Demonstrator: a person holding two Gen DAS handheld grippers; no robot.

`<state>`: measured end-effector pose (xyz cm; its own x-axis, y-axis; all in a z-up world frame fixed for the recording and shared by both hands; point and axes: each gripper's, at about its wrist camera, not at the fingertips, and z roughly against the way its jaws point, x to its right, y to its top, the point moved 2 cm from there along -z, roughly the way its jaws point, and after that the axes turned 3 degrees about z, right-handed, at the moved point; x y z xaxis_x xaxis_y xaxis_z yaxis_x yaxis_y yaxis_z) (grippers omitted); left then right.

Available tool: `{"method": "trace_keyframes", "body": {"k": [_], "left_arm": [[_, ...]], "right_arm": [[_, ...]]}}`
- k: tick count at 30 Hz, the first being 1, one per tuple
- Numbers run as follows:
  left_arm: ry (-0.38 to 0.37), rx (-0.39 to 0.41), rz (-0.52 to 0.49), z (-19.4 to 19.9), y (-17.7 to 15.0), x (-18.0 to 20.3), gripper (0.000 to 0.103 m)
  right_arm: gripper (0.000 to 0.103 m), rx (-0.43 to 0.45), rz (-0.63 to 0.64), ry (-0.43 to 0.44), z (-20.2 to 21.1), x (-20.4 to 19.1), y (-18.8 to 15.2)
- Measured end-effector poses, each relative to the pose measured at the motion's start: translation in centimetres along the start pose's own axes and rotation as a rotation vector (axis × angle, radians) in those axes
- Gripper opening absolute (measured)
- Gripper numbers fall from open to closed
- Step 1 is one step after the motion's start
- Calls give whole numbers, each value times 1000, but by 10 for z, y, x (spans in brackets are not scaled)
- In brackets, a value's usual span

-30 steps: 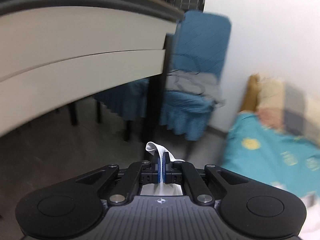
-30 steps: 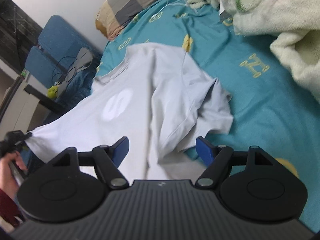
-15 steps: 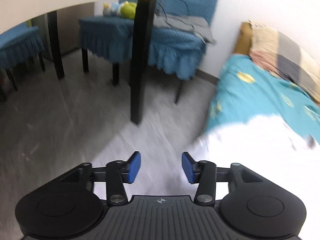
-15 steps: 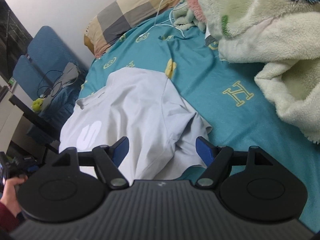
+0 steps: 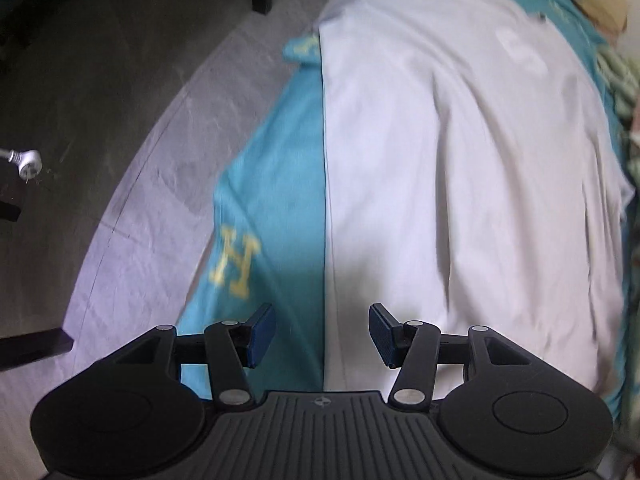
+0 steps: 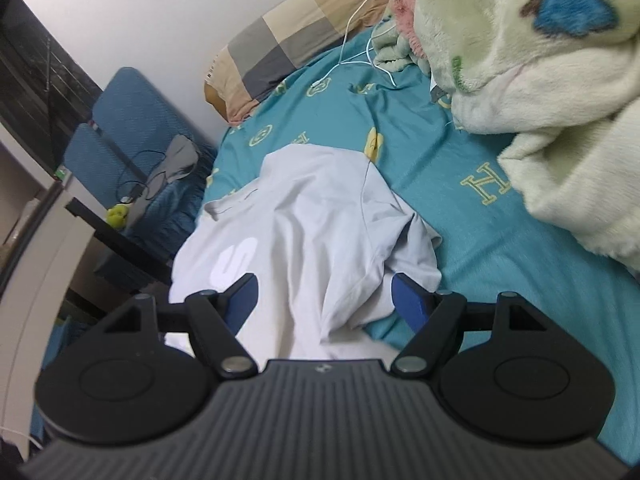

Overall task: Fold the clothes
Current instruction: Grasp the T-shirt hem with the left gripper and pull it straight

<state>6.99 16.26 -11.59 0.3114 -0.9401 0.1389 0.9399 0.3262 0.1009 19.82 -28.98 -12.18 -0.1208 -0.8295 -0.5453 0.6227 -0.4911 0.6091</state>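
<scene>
Released: left hand-held gripper point(image 5: 322, 336) just opened, empty | right hand-held gripper point(image 6: 324, 300) wide | white T-shirt point(image 6: 312, 216) rumpled

1. The right hand-held gripper point(image 6: 323, 300) hangs with jaws wide apart over a rumpled white T-shirt point(image 6: 304, 216).
2. The T-shirt lies at the bed's point(image 6: 492, 264) left edge.
3. A fluffy blanket point(image 6: 540, 80) fills the far right corner.
4. A checked pillow point(image 6: 288, 40) lies along the far edge.
</scene>
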Motion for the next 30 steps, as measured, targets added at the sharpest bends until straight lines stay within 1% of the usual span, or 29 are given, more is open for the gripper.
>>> {"method": "trace_keyframes", "body": {"k": [1,3,4,6,9,10,12,13,14,16,19,21,23,27,30], "left_arm": [[7,-19,-9,-1,-9,4,53],[-4,-46,-13,-3,-20,9,52],[-1,-53,-18,-6,-22,14,53],[26,-85,-40,-17,-29,23,53],[102,-139,-79,-35,-34,36,53],[118,-139,-94,-37,-34,41,55],[134,-133,-125,-36,-33,47,55],[137,-131,-144,-33,-34,51,49],[136,-133,-171,-30,-34,54,29],[135,-136,-224,-24,-36,60,3],[158,-132,-318,-12,-38,70,2],[181,-130,-348,6,-36,72,2],[220,-117,-376,23,-31,70,2],[324,-103,-367,40,-17,55,2],[365,-105,-362,37,-16,51,2]], "right_arm": [[75,1,2,0,6,0,-2],[76,-2,-12,15,14,1,-6],[76,-3,-20,23,18,1,-7],[76,-2,-29,30,23,3,-9],[76,5,-24,11,24,6,-8],[76,1,-31,4,22,8,-8],[76,-9,-47,-6,18,13,-8],[76,-15,-59,-3,16,16,-9],[76,-15,-66,0,15,17,-8],[76,-13,-77,6,14,19,-6],[76,-1,-88,13,13,21,-2],[76,9,-93,8,14,22,1],[76,21,-100,5,17,25,3],[76,45,-118,1,25,30,9],[76,60,-103,-10,29,30,13]]}}
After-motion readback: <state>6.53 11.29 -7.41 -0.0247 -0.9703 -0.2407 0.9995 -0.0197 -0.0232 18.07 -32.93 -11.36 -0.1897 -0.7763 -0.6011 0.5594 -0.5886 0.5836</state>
